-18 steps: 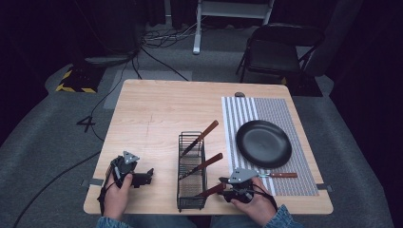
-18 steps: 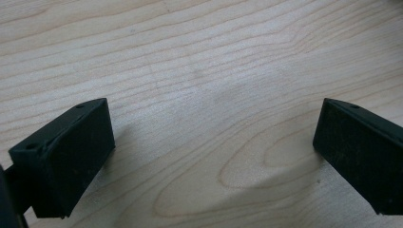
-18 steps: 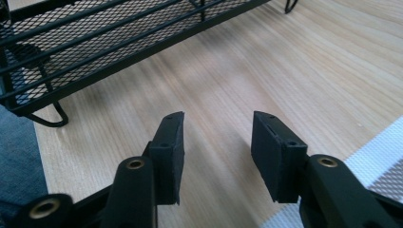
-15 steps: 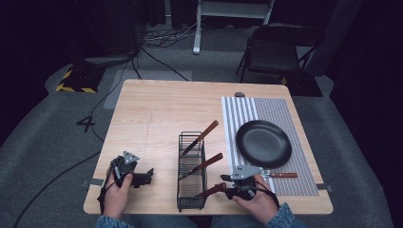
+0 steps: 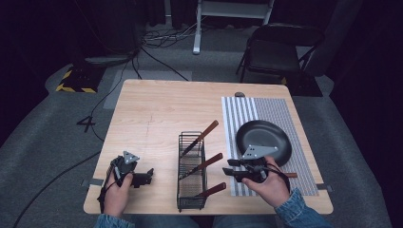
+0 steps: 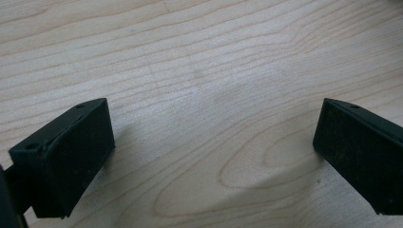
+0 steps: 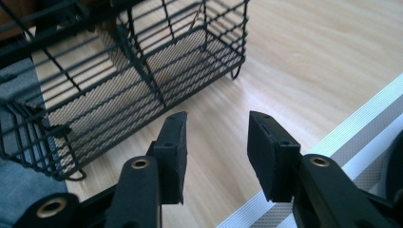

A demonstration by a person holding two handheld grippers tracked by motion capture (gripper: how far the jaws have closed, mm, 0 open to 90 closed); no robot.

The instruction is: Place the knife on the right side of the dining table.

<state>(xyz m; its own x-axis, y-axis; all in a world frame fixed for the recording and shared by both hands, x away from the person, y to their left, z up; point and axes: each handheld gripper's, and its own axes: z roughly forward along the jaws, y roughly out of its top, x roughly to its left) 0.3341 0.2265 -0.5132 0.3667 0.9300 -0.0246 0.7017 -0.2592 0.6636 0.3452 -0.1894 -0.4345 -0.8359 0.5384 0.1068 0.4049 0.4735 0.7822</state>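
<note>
Pulled my right tongs (image 5: 231, 172) back from the rack (image 5: 192, 172) a bit; they're off its lowest knife (image 5: 212, 190) now, partly apart, holding nothing, hovering over the bench (image 5: 152, 114). Left tongs (image 5: 148, 176) haven't budged, wide apart over bare wood. Count: three knives in one rack, one pan (image 5: 264, 141) on one mat (image 5: 280, 111).

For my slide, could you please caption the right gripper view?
Open right gripper above the wooden table, facing the black wire basket.
</note>
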